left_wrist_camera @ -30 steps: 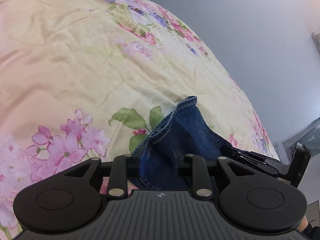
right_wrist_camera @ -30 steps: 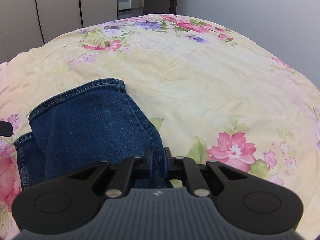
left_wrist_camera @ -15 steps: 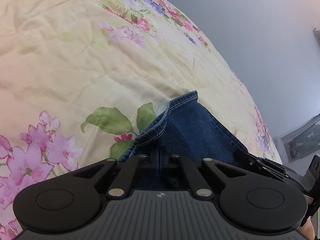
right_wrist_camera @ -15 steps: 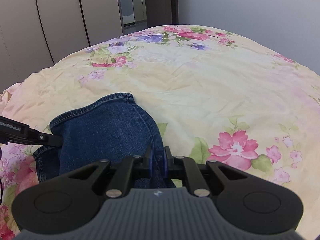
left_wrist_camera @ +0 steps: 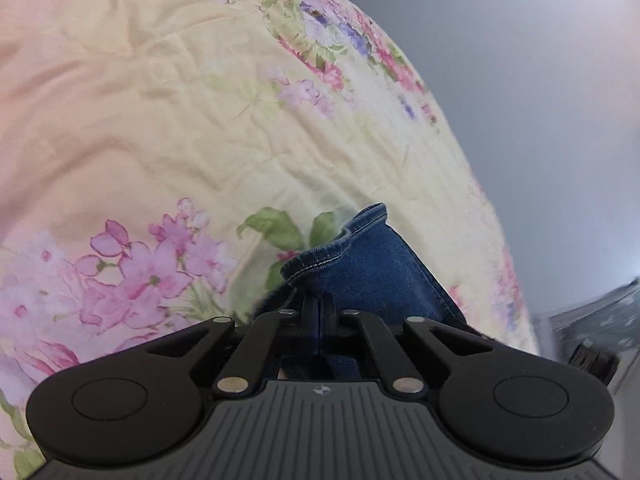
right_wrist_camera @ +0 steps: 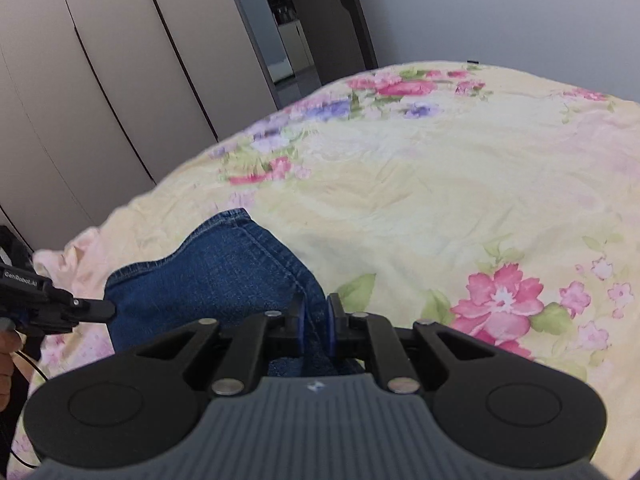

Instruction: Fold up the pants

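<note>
Floral bedspread (left_wrist_camera: 168, 128) carried the jeans (right_wrist_camera: 208, 276); your left claw (left_wrist_camera: 319, 307) and right claw (right_wrist_camera: 316, 322) each pinched denim, their bodies hiding the rest.

Pretty sure I'm working in someone's bedroom here. Most of both views is filled by a bed (right_wrist_camera: 440, 184) with a pale yellow floral cover (left_wrist_camera: 152, 128), pink and purple blossoms all over it. In the upper left of the right wrist view there's a run of tall flat wardrobe doors (right_wrist_camera: 100, 92), floor-to-ceiling style, and next to them at top centre an open doorway (right_wrist_camera: 284, 32) into another room. Plain grey wall (left_wrist_camera: 520, 80) on the right of the left wrist view.
</note>
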`<control>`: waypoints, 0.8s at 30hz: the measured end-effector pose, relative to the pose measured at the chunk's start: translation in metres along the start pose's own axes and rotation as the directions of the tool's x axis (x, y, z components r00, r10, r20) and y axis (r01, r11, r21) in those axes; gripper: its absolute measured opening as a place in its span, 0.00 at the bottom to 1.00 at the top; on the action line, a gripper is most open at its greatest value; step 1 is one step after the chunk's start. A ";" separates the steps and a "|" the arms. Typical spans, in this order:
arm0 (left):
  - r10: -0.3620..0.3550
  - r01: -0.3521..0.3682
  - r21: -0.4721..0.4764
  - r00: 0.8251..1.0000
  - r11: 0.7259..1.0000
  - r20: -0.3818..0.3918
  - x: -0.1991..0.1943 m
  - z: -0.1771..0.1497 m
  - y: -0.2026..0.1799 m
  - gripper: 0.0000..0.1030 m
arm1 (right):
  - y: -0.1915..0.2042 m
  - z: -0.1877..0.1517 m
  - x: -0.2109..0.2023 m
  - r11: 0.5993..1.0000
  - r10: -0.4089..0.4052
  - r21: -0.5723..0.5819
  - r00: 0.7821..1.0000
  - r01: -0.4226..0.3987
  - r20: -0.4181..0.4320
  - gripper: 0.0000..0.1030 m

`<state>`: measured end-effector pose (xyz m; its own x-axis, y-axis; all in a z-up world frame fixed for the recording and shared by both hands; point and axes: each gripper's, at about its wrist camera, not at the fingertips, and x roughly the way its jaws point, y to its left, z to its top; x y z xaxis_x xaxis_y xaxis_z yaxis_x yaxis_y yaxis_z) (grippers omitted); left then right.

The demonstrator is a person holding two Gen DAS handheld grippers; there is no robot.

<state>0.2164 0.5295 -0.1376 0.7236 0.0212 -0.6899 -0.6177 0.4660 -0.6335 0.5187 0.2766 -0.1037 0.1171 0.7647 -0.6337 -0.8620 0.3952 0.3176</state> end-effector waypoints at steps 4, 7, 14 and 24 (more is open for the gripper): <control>0.090 -0.089 0.107 0.996 0.990 -0.004 0.024 -0.013 0.003 0.02 | 0.031 -0.027 0.054 0.971 -0.205 -0.164 0.963 0.177 -0.176 0.15; 0.077 -0.077 0.087 0.997 0.993 0.001 0.017 -0.011 0.011 0.06 | 0.030 -0.033 0.042 0.977 -0.191 -0.116 0.975 0.178 -0.112 0.29; 0.079 -0.079 -0.005 0.991 0.997 0.108 -0.018 0.003 0.017 0.08 | -0.037 -0.056 -0.070 0.987 -0.157 0.011 0.988 0.157 -0.009 0.30; -0.018 0.027 0.267 0.999 0.963 -0.037 0.020 -0.059 -0.057 0.18 | -0.098 -0.124 -0.120 0.981 -0.149 -0.151 0.971 0.122 -0.187 0.30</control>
<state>0.2480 0.4516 -0.1364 0.7225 -0.0198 -0.6911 -0.4933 0.6857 -0.5353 0.5280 0.0830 -0.1466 0.1502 0.5882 -0.7946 -0.9058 0.4039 0.1277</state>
